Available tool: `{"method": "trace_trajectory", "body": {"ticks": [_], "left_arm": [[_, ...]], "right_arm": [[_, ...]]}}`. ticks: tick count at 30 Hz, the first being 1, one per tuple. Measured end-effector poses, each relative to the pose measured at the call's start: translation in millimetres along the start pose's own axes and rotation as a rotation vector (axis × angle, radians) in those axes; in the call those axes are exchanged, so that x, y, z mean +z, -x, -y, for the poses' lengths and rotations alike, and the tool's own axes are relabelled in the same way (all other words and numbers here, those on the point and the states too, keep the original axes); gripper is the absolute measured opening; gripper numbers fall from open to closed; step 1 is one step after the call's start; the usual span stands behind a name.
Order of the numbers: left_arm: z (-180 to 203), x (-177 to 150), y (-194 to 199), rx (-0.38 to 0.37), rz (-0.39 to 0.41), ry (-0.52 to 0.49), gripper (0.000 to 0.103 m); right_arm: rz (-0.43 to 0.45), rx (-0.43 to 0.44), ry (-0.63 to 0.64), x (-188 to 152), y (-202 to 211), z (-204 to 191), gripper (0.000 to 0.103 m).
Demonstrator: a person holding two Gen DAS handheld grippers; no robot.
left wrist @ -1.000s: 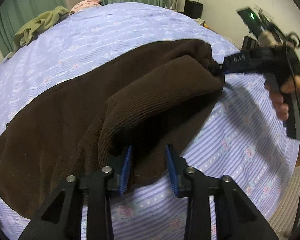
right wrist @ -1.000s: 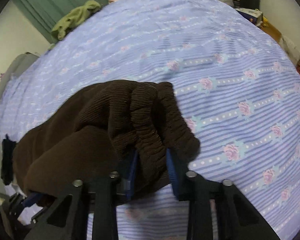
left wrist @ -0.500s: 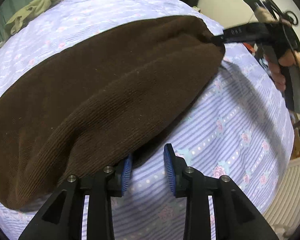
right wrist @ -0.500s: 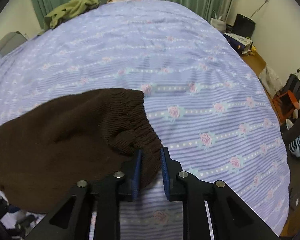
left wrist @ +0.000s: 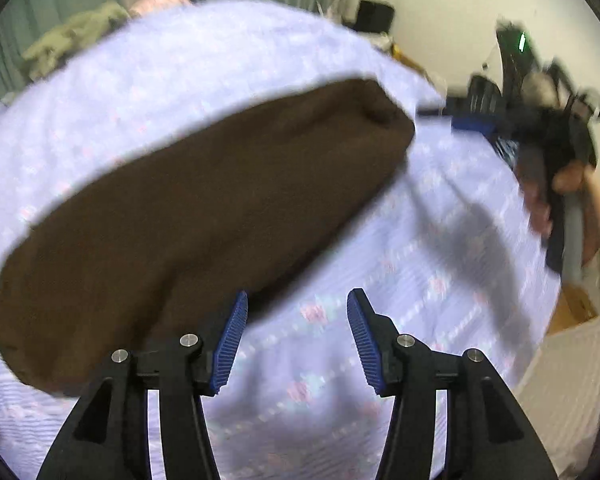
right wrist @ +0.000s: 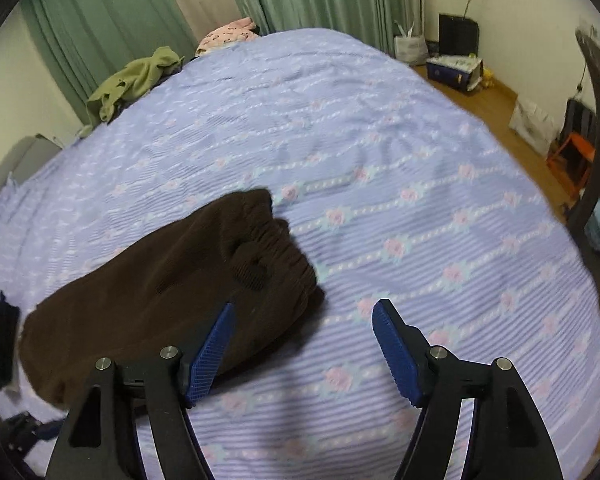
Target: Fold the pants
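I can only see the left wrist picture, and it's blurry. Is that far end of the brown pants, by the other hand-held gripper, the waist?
Observer: Yes. The right wrist view shows the brown pants ending there in a gathered elastic waistband.
Operator: Is the right hand-held gripper pinching it?
Observer: No. Its jaws are opening and clamp nothing; the waistband lies flat on the bedspread.
Operator: Anything else lying near the pants?
Observer: A small black item sits at the left edge of that view, past the pants' other end. I cannot tell what it is.
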State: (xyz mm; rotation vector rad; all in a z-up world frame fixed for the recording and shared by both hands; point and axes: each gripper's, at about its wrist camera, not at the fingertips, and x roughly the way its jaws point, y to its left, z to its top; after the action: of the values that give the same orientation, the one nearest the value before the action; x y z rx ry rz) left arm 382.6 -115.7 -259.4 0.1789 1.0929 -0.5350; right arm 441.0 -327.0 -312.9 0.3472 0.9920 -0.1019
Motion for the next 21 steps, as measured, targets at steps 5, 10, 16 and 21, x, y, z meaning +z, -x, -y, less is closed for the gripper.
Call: {"method": "trace_trajectory", "body": {"ticks": [5,10,16,21], "left_arm": [[-5.3,26.4,-3.3,0.061,0.094,0.034,0.045],[-2.6,46.2,-35.4,0.015,0.098,0.090,0.024],[-7.3,42.8,-76.7,0.000,0.018,0.171,0.017],[-18.0,21.4,-97.9,-0.008,-0.041,0.221,0.010]], "right_arm": [[-0.056,0.086,-0.142,-5.6,-30.0,8.1,0.072],[-0.061,0.186,-0.304,1.7,-53.2,24.3,0.072],[-0.080,0.300,-0.425,8.3,-81.8,39.5,0.072],[-0.140,0.317,-0.459,5.4,-106.2,40.3,0.072]]}}
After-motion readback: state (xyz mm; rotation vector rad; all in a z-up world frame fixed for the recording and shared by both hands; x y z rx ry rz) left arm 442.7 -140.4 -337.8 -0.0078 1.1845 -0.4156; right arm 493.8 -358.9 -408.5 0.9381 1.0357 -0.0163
